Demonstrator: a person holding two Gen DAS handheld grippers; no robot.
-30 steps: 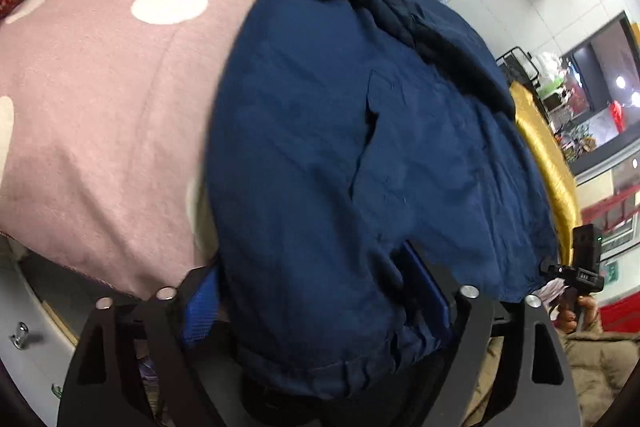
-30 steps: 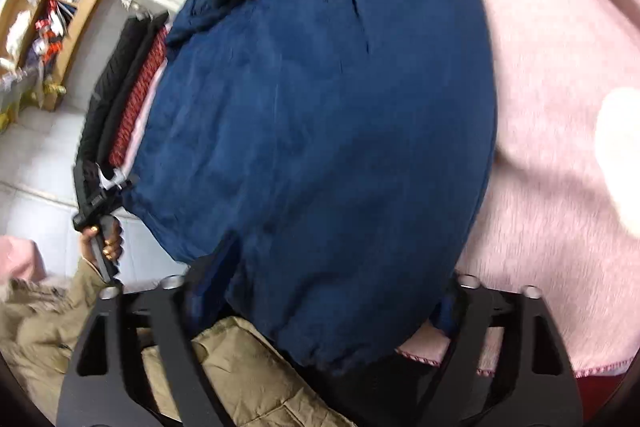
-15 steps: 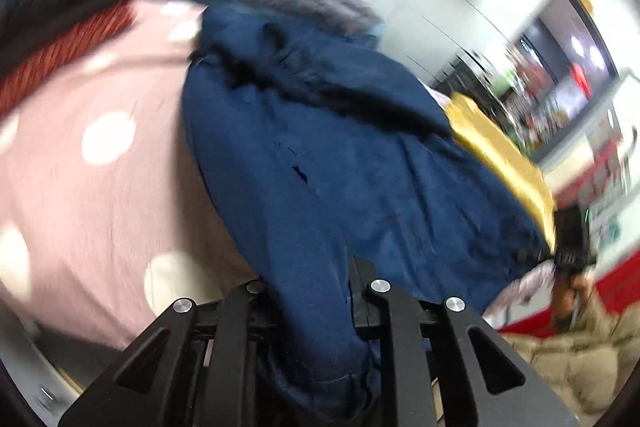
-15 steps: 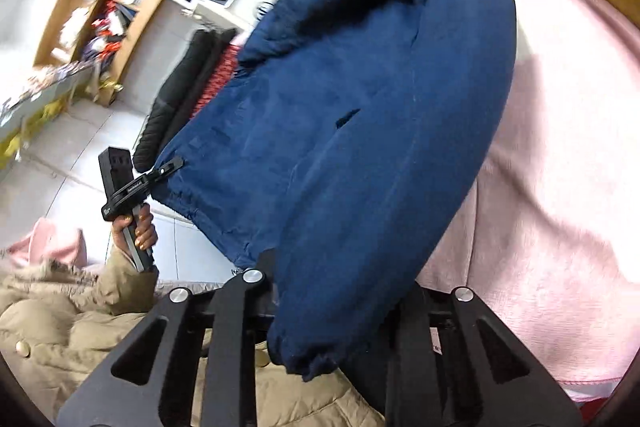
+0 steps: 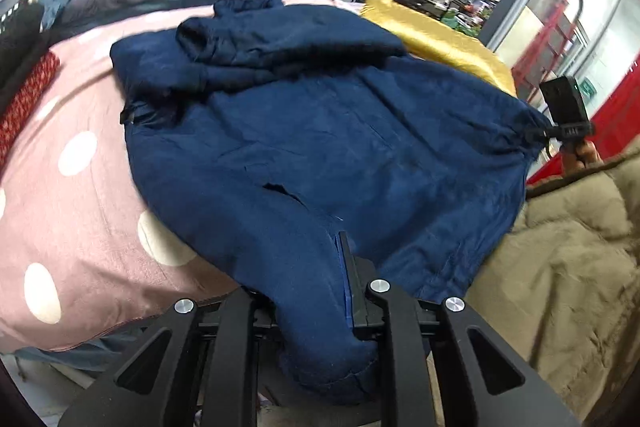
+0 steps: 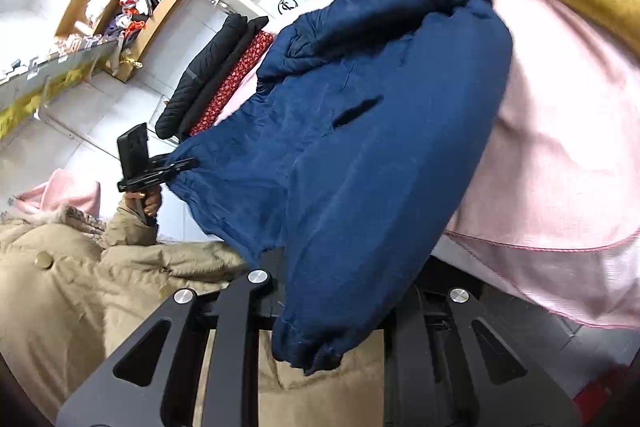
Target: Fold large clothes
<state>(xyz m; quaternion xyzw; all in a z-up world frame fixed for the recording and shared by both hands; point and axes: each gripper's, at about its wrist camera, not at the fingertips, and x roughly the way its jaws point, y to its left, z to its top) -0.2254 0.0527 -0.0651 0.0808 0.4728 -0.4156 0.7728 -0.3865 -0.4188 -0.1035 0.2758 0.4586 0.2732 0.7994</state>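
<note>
navy jacket (image 5: 328, 147) sprawled over the pink spotted bed (image 5: 76, 195), left gripper (image 5: 316, 311) jaws pinching its near hem, right gripper (image 6: 336, 307) jaws closing on the hem corner by the bed's edge

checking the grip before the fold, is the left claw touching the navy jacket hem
Touching. The left wrist view shows the left claw shut on the navy jacket, its hem pinched between the fingers.
</note>
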